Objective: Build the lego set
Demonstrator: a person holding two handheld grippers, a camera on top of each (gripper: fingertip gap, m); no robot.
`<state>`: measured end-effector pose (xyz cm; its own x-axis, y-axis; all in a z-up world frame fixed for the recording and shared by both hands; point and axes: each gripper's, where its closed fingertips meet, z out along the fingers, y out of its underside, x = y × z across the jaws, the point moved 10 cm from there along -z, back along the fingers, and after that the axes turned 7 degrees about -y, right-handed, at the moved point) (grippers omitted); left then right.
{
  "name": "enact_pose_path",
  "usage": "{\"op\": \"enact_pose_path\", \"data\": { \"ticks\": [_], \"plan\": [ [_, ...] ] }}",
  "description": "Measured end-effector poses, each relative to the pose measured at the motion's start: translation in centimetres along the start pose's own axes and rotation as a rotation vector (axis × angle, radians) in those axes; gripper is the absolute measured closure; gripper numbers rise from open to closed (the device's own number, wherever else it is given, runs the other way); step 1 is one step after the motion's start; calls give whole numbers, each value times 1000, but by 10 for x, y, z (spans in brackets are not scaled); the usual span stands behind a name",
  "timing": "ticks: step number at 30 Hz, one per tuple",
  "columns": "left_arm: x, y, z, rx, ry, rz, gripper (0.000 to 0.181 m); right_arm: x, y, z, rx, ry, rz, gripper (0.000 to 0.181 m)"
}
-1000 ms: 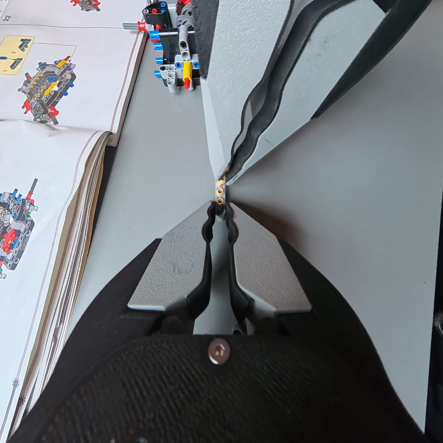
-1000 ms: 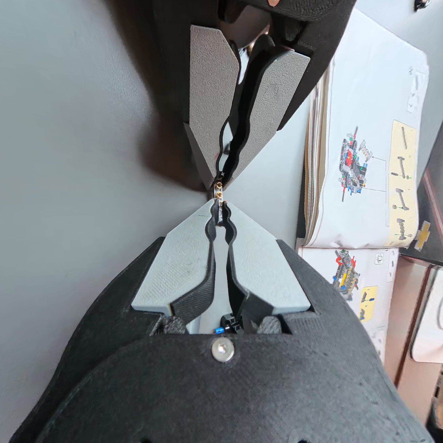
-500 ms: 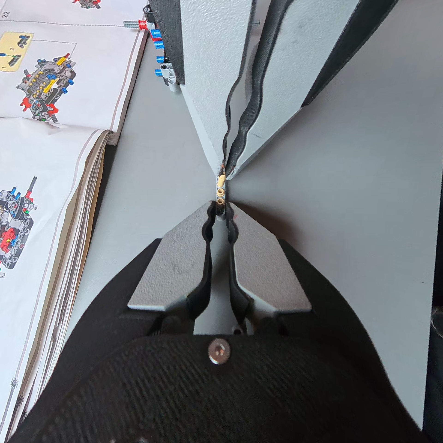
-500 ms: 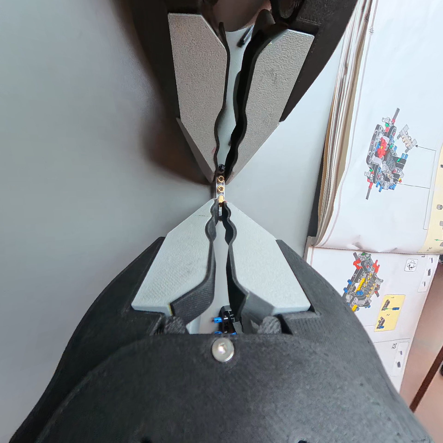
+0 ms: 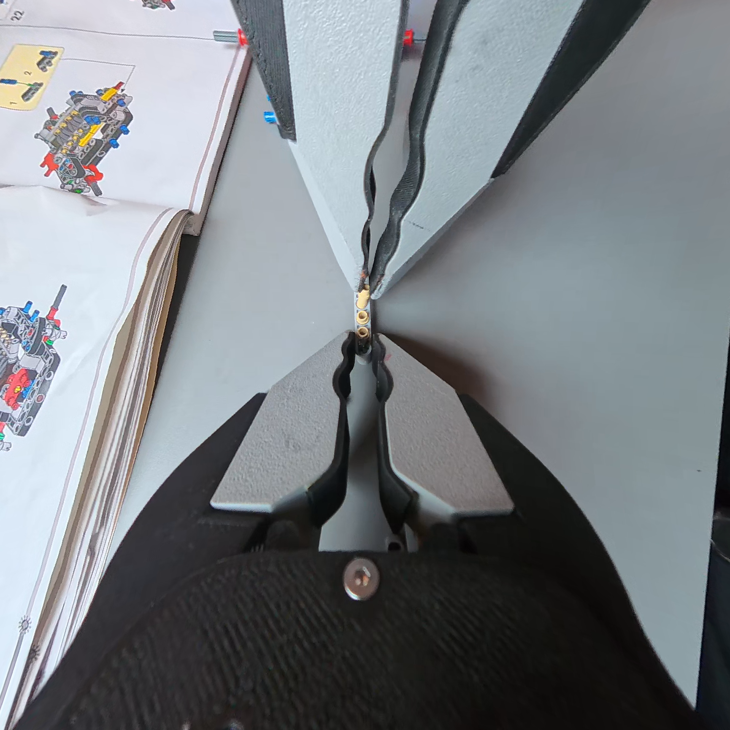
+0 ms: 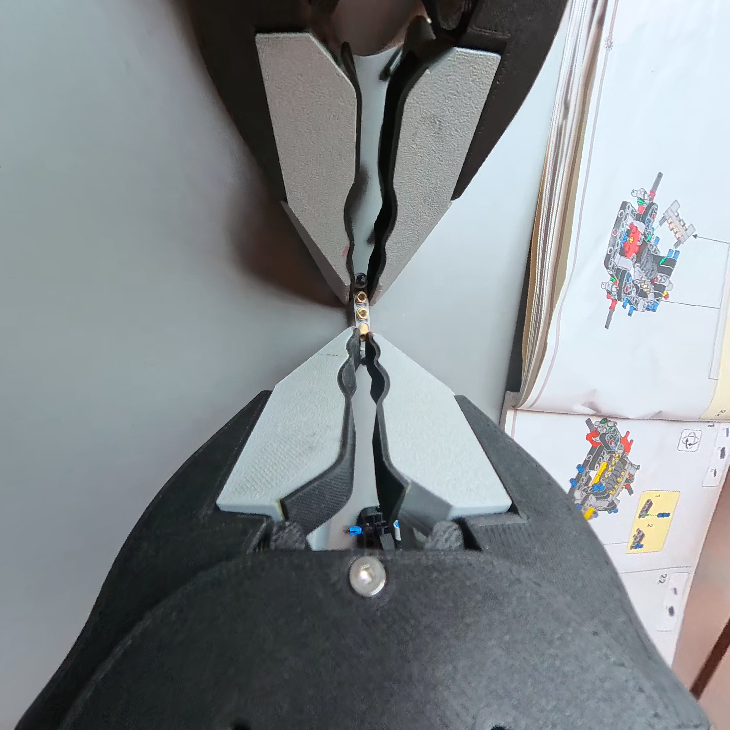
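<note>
A small grey lego beam [image 5: 362, 316] with three tan pins hangs above the grey table [image 5: 553, 355], held end to end between my two grippers. My left gripper [image 5: 363, 340] is shut on its near end. My right gripper [image 5: 369, 282] comes in from the top of the left wrist view, shut on the far end. In the right wrist view the right gripper [image 6: 362, 335] pinches the beam [image 6: 361, 312] at a tan pin. The left gripper [image 6: 361, 287] is opposite it, with a black pin [image 6: 360, 279] between its tips.
An open instruction booklet [image 5: 79, 276] lies left of the grippers; it shows on the right in the right wrist view [image 6: 651, 296]. The partly built model is mostly hidden behind the right gripper; only a blue pin [image 5: 269, 117] and red tips [image 5: 241, 37] show. The grippers are tip to tip, or close to it.
The right gripper has swung round until it faces the left gripper head-on, and now hides most of the model. The beam stays held between both sets of tips.
</note>
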<state>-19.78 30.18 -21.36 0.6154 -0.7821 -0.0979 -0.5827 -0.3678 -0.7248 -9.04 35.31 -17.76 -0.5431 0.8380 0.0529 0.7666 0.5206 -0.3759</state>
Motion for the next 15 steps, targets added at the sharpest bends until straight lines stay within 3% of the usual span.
{"op": "enact_pose_path", "data": {
  "ticks": [15],
  "plan": [
    [0,0,1,3,5,2,176,-2,-3,-1,-38,-1,-6,181]
  ]
}}
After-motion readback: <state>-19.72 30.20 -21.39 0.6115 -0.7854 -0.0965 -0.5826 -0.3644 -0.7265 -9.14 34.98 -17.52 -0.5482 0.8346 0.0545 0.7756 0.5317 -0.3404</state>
